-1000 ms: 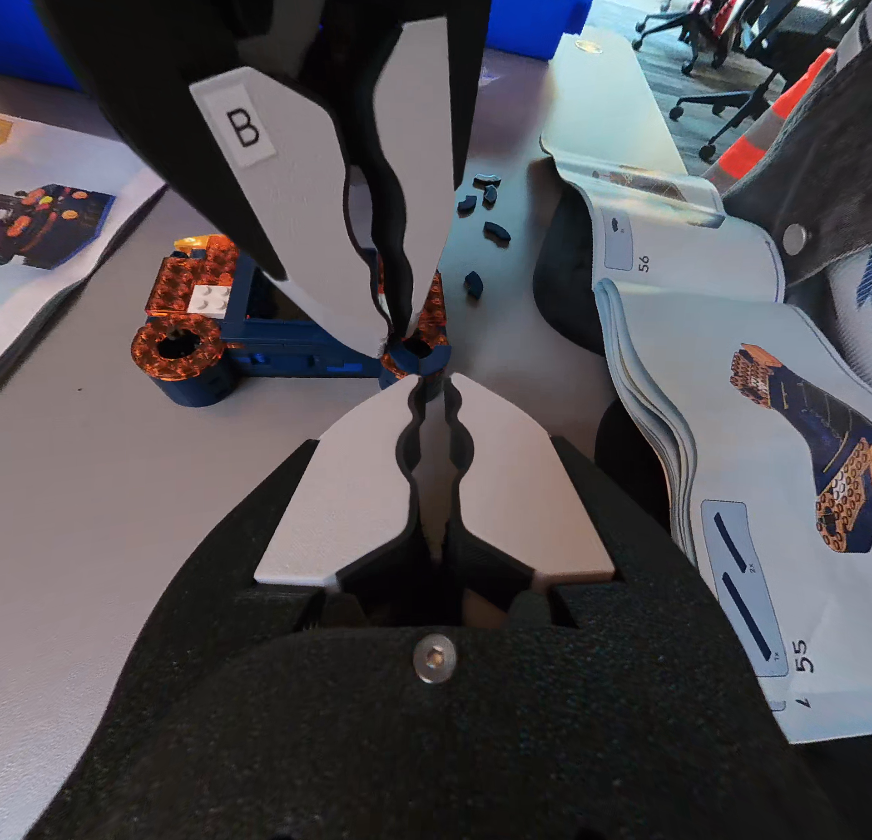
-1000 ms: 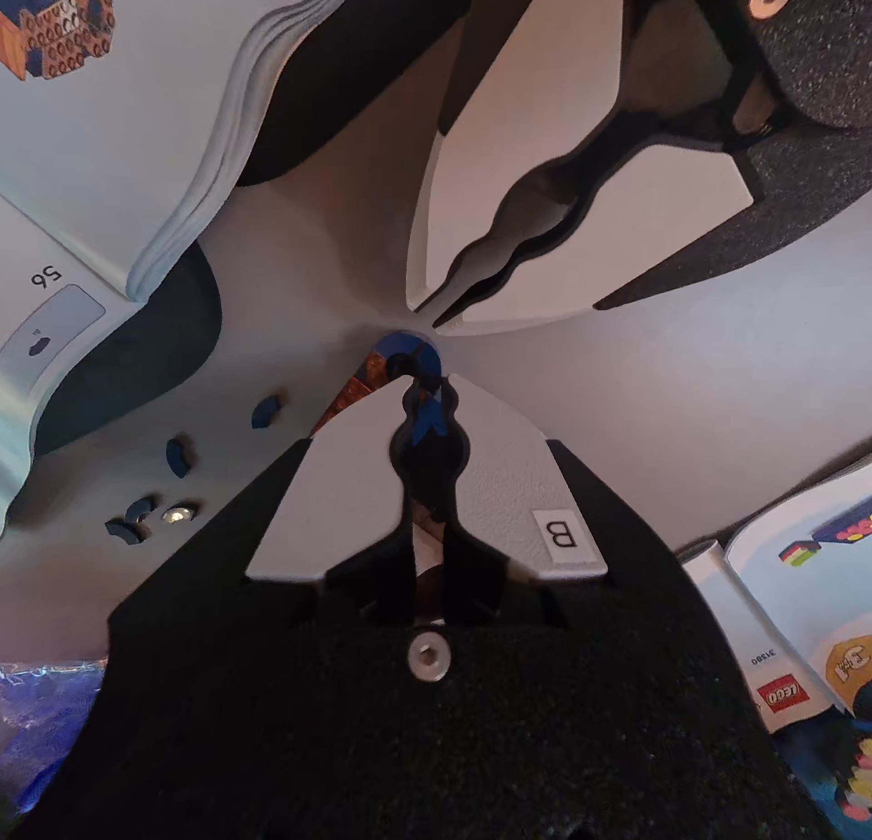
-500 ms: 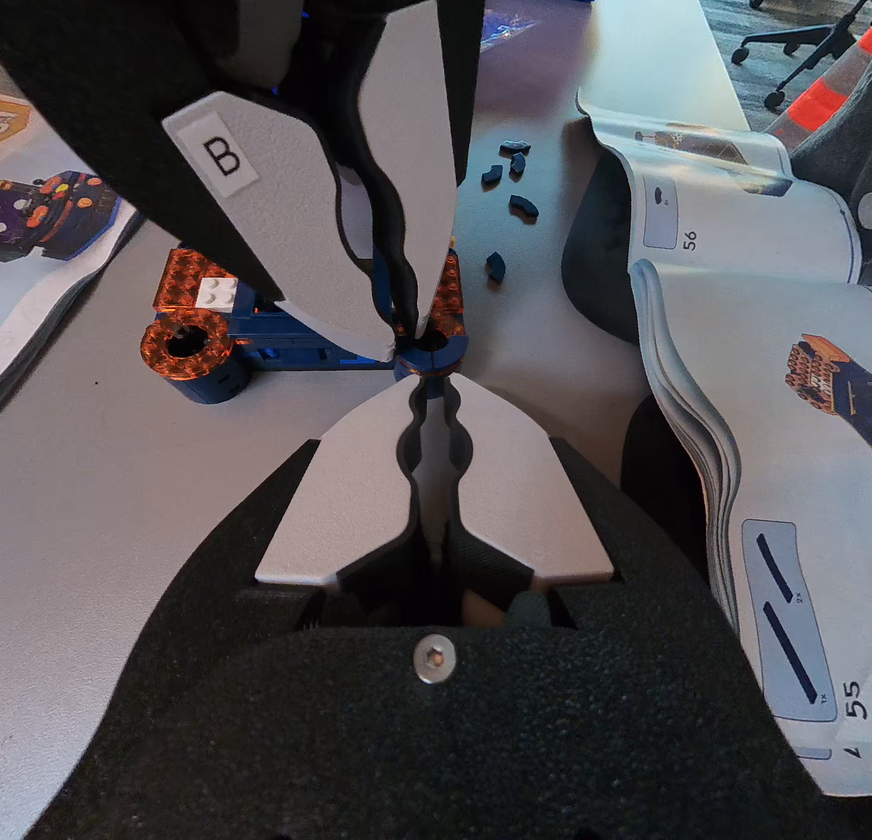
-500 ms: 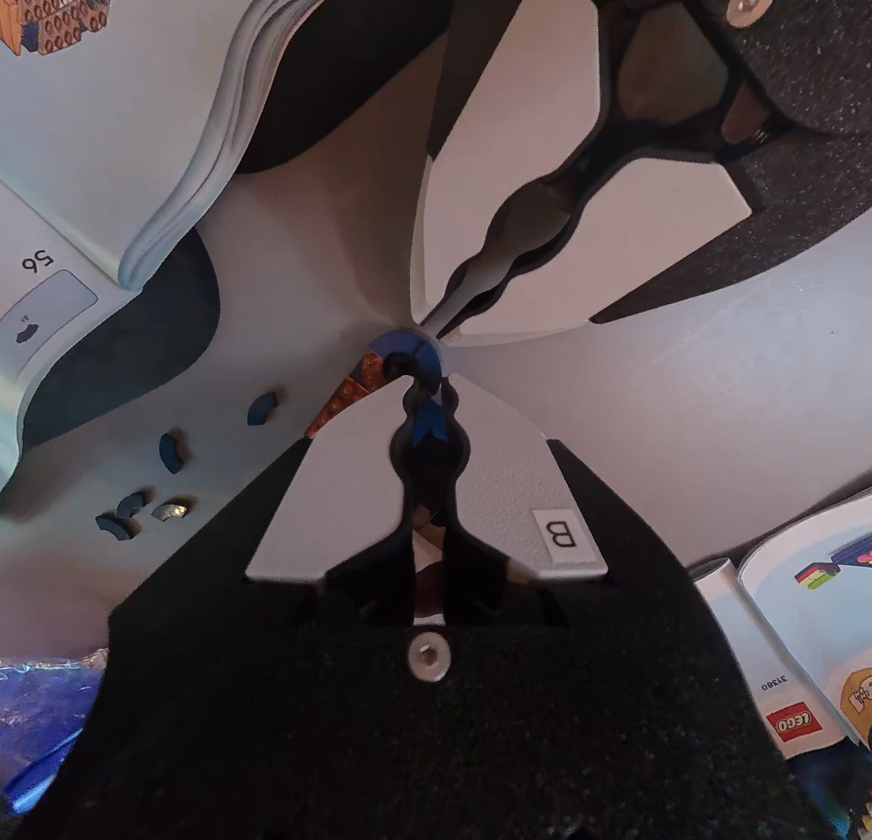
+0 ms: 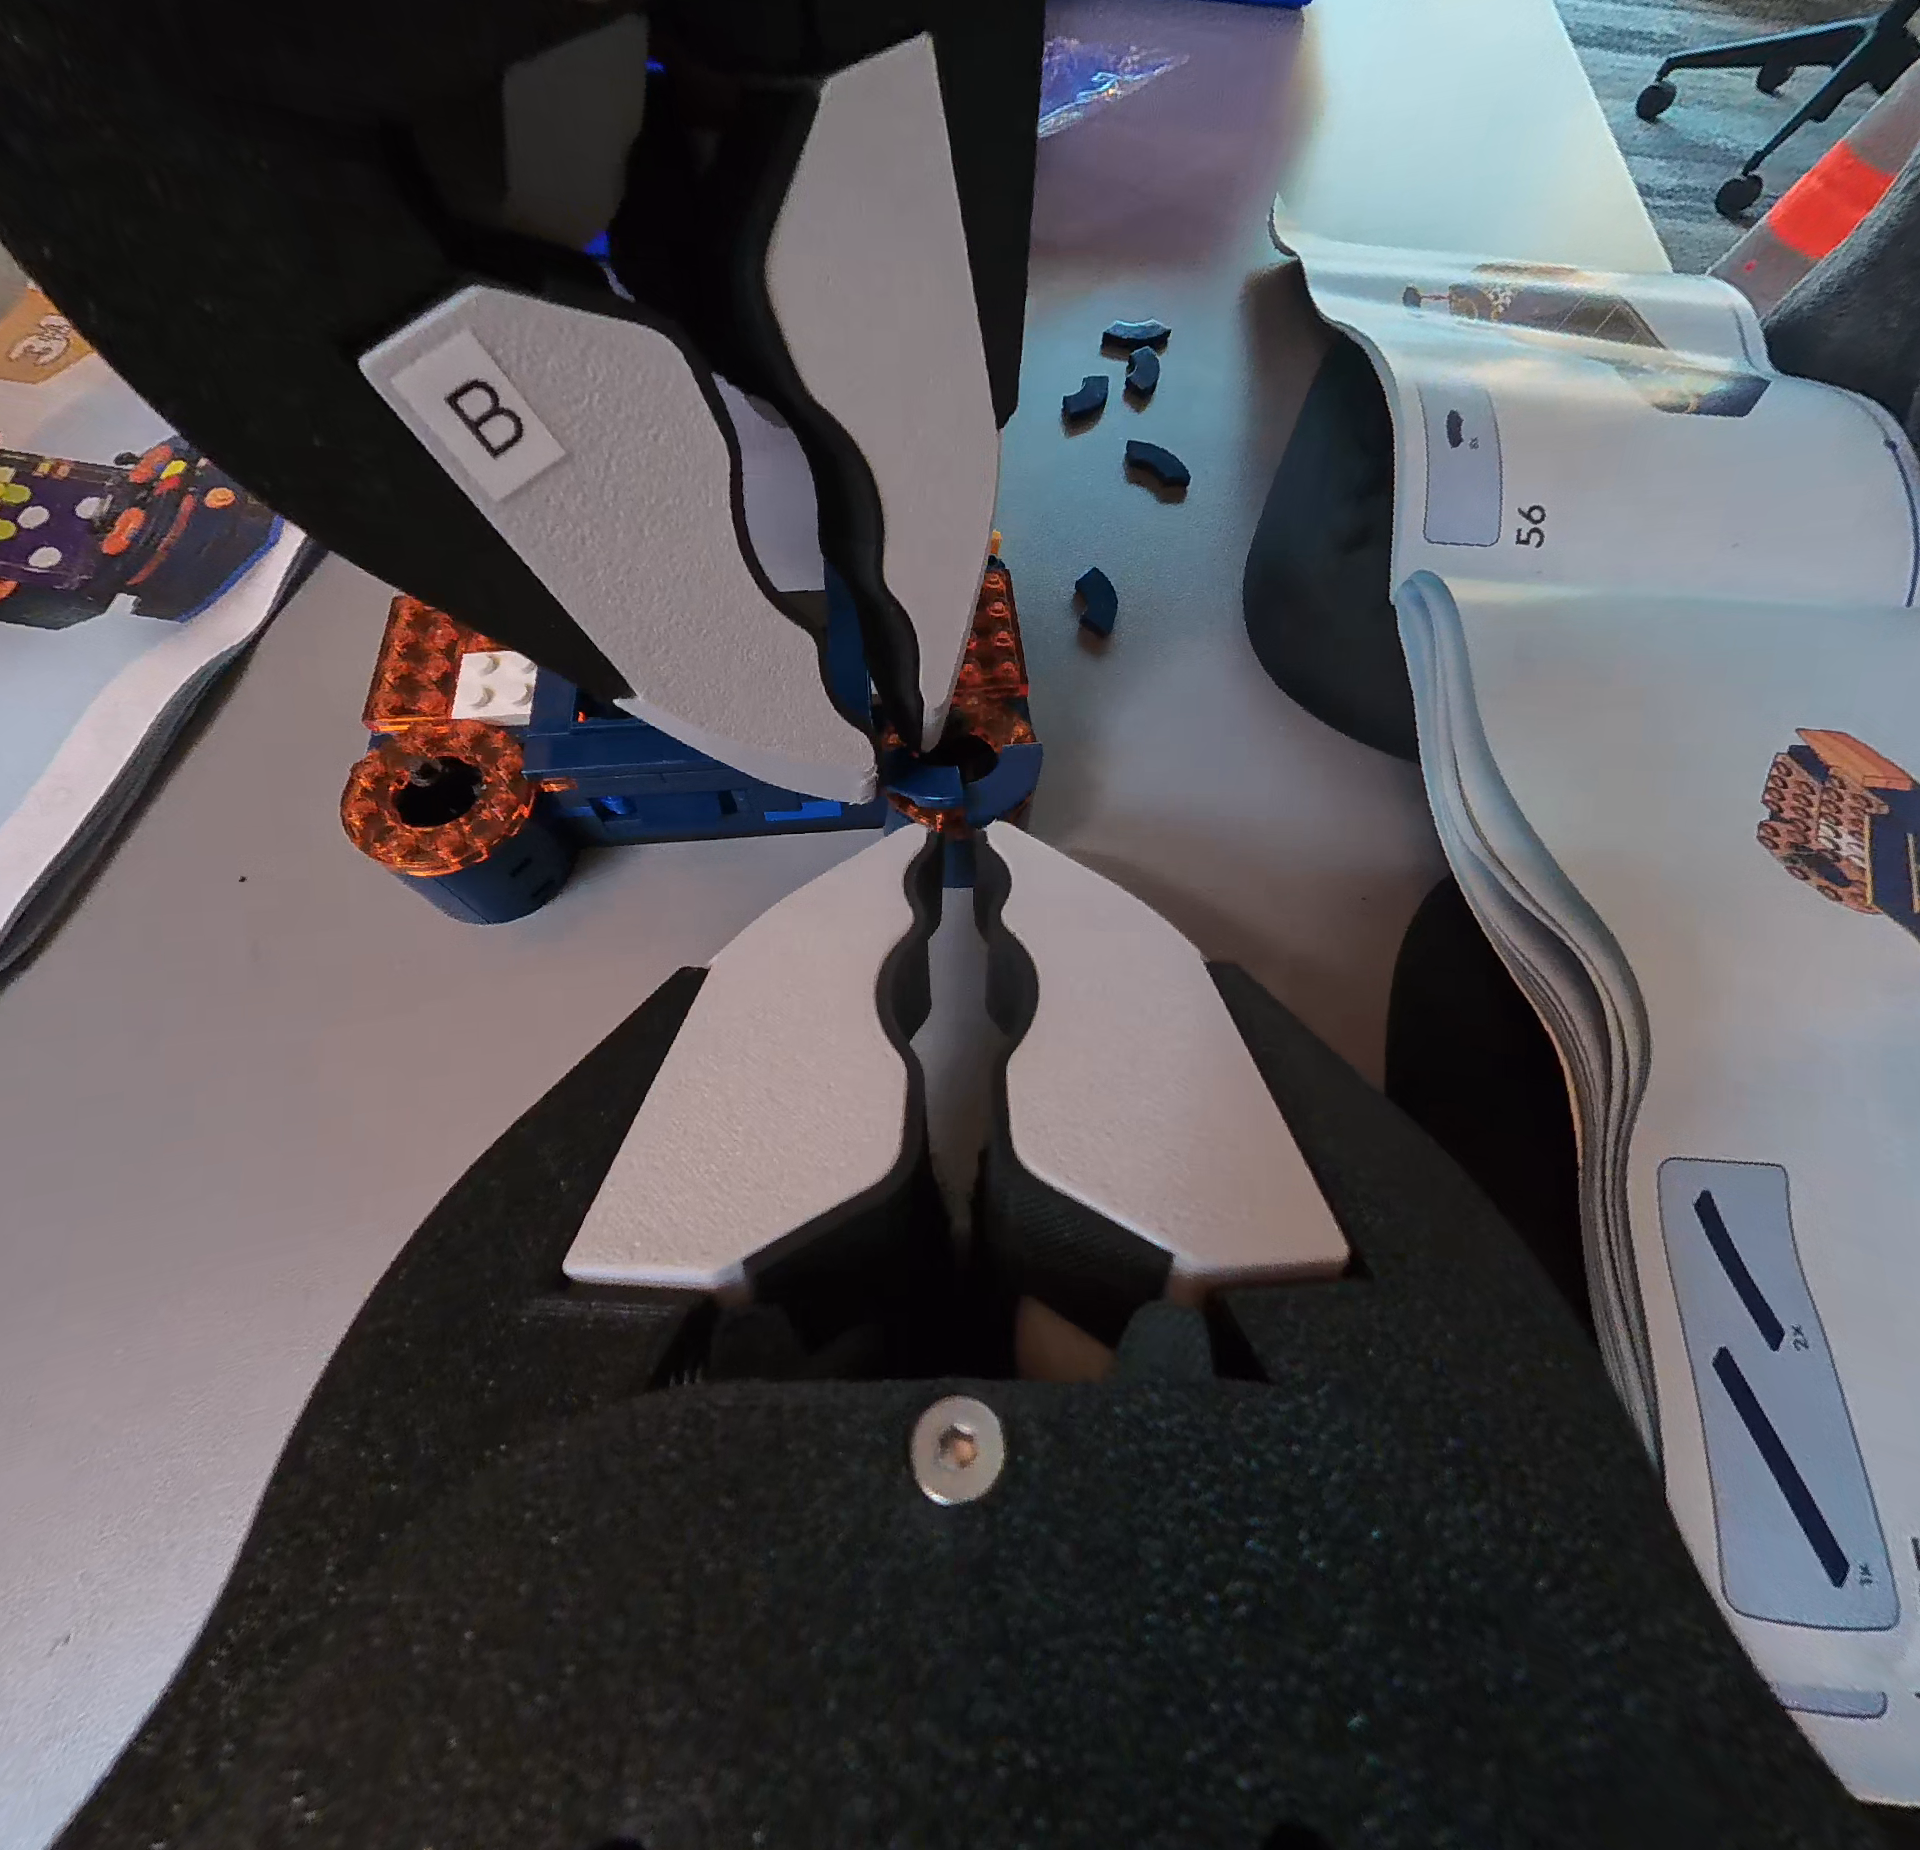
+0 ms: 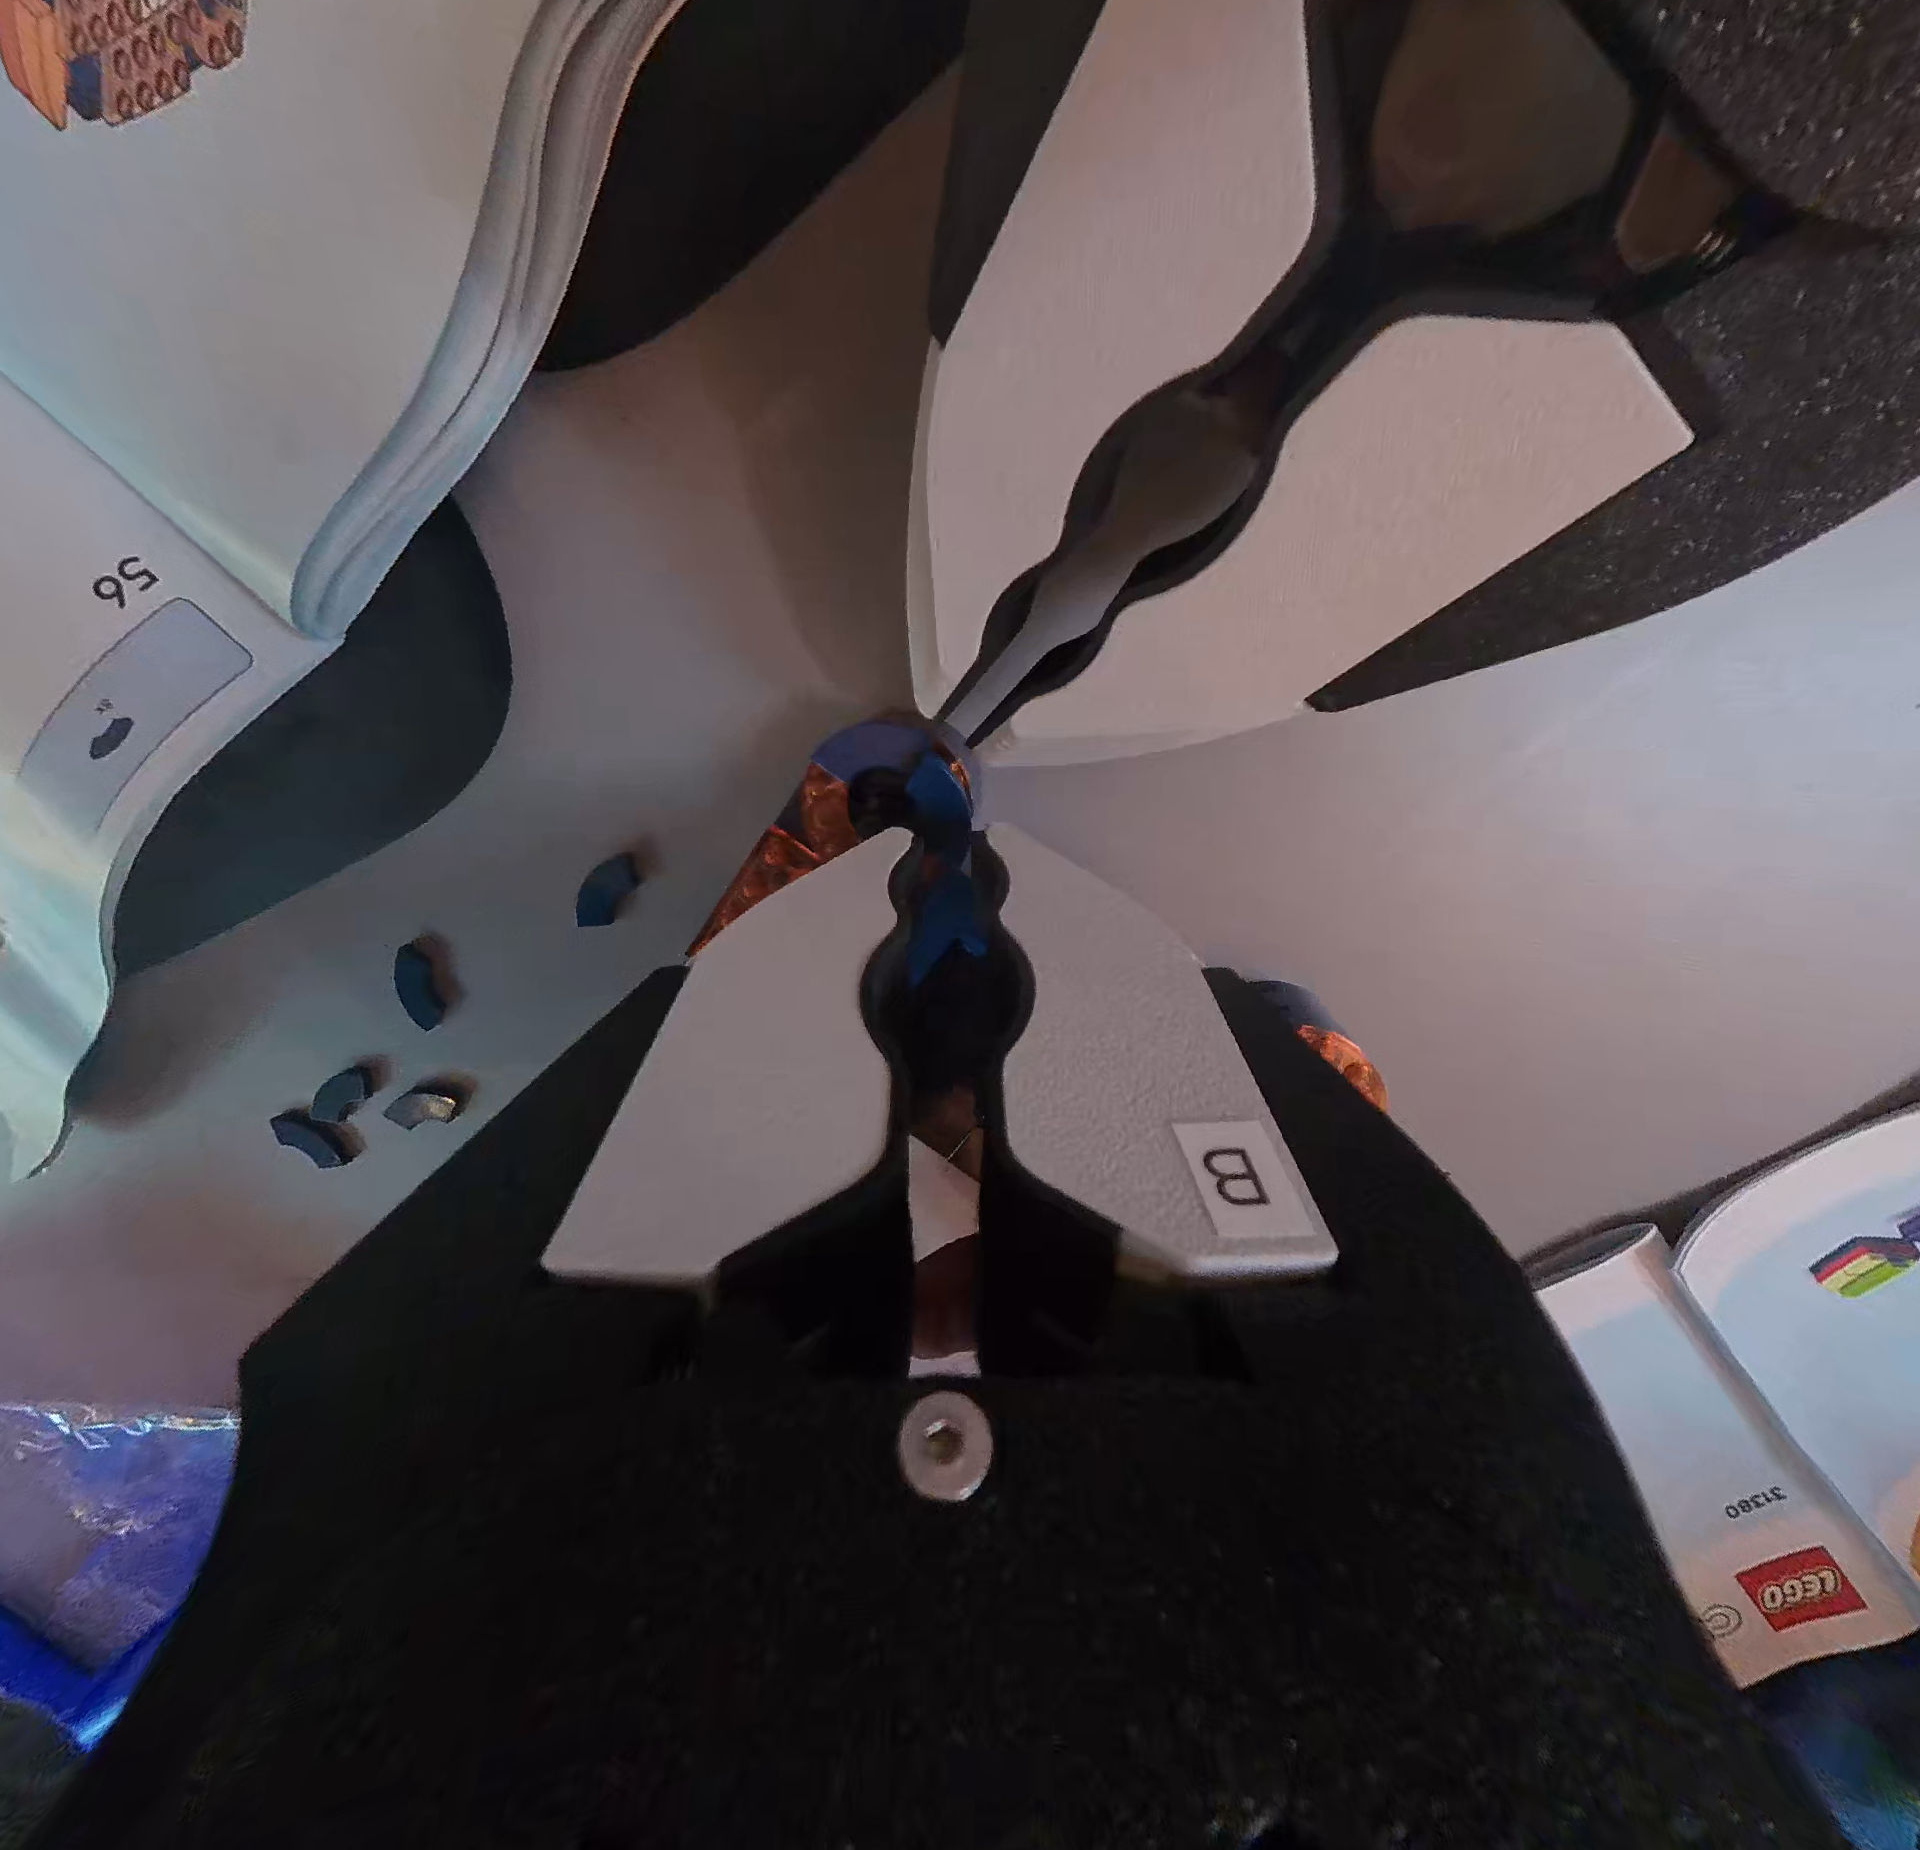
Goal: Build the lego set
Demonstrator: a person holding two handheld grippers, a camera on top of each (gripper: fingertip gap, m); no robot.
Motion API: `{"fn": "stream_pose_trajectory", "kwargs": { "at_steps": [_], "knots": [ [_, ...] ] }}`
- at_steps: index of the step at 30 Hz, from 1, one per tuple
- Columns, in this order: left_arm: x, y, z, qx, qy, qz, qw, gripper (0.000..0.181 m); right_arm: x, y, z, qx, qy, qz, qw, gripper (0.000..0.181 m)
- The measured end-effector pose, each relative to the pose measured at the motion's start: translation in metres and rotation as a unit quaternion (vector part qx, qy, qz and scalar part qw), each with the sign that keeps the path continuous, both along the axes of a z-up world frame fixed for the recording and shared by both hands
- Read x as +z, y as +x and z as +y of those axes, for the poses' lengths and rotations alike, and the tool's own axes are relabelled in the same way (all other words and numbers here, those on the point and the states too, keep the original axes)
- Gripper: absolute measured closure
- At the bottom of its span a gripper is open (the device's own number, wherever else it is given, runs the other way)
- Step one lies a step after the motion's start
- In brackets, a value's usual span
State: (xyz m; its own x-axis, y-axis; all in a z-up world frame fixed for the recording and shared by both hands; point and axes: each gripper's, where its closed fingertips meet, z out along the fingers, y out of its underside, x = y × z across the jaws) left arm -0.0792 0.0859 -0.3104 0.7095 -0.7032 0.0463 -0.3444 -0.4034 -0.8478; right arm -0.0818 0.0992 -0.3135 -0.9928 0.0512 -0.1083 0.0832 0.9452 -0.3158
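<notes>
Closer now — grey table, office chairs

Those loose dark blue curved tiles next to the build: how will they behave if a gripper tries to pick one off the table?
The loose curved tiles look tiny, flat and glossy, so closing fingers would probably skid one across the smooth table rather than lift it. They lie flat, so rolling seems unlikely. They look like rigid plastic, so probably stiff, not fragile.

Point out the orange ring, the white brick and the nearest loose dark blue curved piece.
orange ring [image 5: 436,798], left wrist view, studded rim.
white brick [image 5: 497,685], left wrist view, studded top.
dark blue curved piece [image 5: 1094,600], left wrist view, its middle.
</notes>
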Motion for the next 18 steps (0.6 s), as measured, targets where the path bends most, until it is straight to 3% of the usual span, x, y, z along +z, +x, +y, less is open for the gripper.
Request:
{"fn": "stream_pose_trajectory", "kwargs": {
  "at_steps": [18],
  "knots": [
    [-0.0040,0.0017,-0.0002,-0.004,-0.002,0.017,1.000,0.177,0.0007,0.0012,-0.0014,-0.015,-0.003,-0.015,1.000,0.173]
  ]
}}
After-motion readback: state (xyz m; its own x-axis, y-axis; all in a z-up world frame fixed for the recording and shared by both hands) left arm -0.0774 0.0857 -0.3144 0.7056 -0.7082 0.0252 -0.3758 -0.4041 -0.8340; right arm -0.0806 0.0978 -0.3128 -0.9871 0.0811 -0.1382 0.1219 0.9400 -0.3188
